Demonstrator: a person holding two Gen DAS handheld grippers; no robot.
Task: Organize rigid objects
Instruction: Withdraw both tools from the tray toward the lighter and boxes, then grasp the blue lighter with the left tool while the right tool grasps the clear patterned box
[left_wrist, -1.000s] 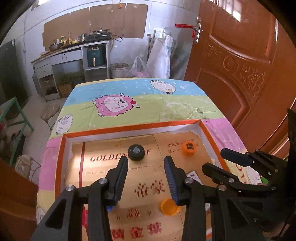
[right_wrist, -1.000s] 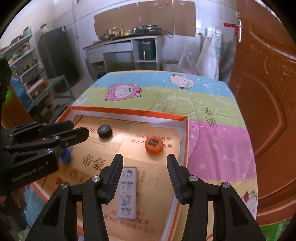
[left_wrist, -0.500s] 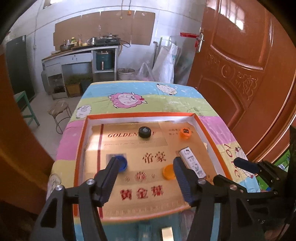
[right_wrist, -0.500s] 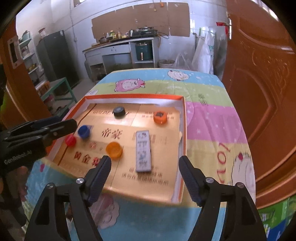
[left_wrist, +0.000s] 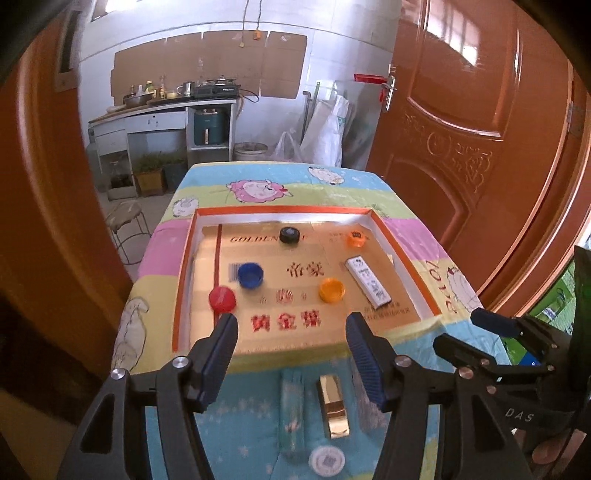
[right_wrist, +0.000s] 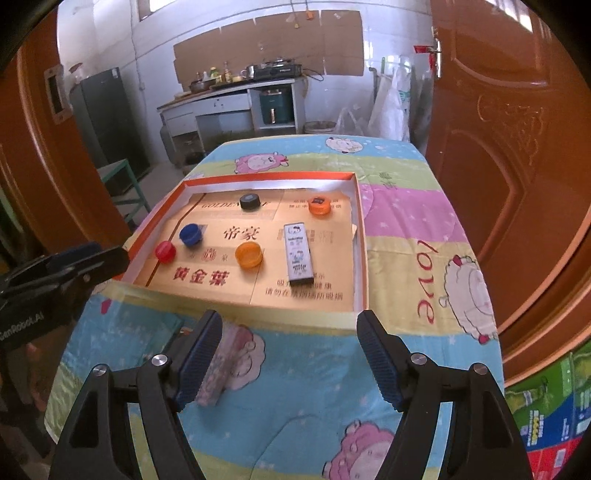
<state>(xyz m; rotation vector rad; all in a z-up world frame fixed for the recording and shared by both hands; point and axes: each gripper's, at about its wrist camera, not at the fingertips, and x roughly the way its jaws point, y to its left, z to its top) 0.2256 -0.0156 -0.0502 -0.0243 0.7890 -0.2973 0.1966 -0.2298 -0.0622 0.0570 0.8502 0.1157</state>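
Observation:
A shallow orange-rimmed cardboard tray lies on the table. In it lie a black cap, two orange caps, a blue cap, a red cap and a white flat box. In front of the tray lie a gold bar-shaped box, a white round disc and a pale pink box. My left gripper is open and empty, held above the near table edge. My right gripper is open and empty too.
The table carries a bright cartoon-sheep cloth. Wooden doors stand close on the right and left. A kitchen counter, a stool and bags stand beyond the far end. Coloured cartons lie on the floor at right.
Both grippers have pulled back and up from the tray toward the near table edge and opened wider. The whole tray and the objects in front of it have come into view.

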